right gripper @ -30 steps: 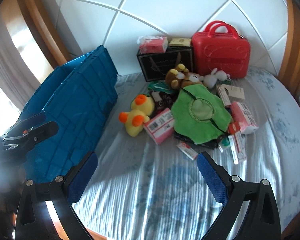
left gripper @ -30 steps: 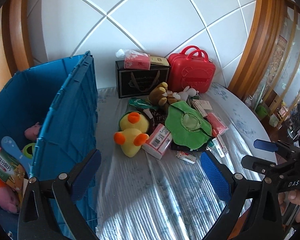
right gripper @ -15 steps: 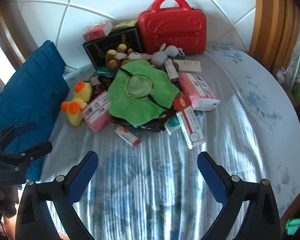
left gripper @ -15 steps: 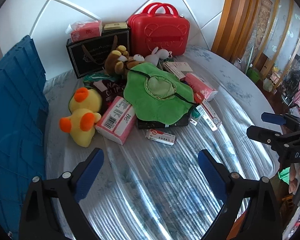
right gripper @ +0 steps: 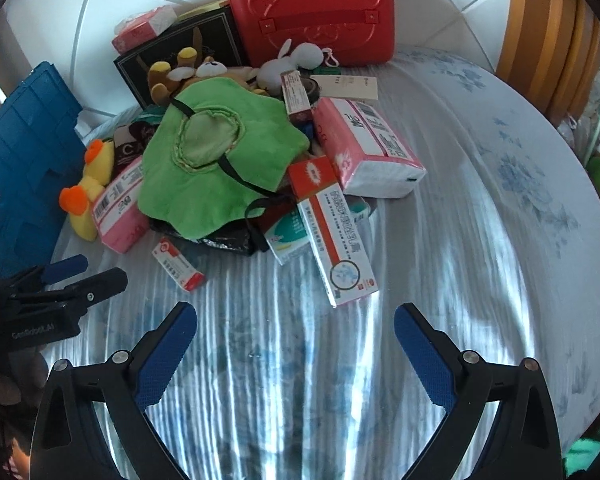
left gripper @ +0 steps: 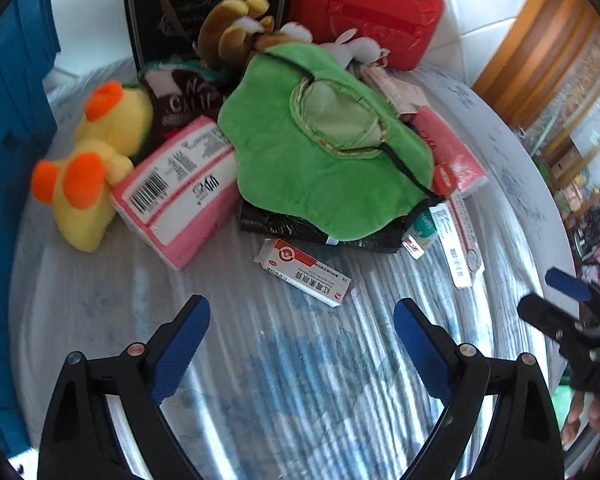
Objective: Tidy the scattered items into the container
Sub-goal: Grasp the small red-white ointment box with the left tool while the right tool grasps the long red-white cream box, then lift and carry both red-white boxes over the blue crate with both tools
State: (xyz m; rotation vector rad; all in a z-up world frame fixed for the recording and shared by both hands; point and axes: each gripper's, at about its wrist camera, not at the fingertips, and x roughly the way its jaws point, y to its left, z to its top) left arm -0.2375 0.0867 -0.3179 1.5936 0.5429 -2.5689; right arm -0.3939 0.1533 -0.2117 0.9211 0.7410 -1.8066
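Presently the left gripper (left gripper: 302, 312) hangs over bare bedsheet at lower centre, jaws spread wide with nothing between them. The right gripper (right gripper: 296, 320) is likewise spread and empty. The scattered items lie heaped mid-frame: a green plush (left gripper: 324, 148), a yellow duck (left gripper: 88, 160), a pink tissue pack (left gripper: 176, 192), a small red-and-white box (left gripper: 306, 272). The blue container (left gripper: 8, 120) stands at the left edge.

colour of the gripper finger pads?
Blue pads, textured, on black fingers; clearest in the right wrist view.
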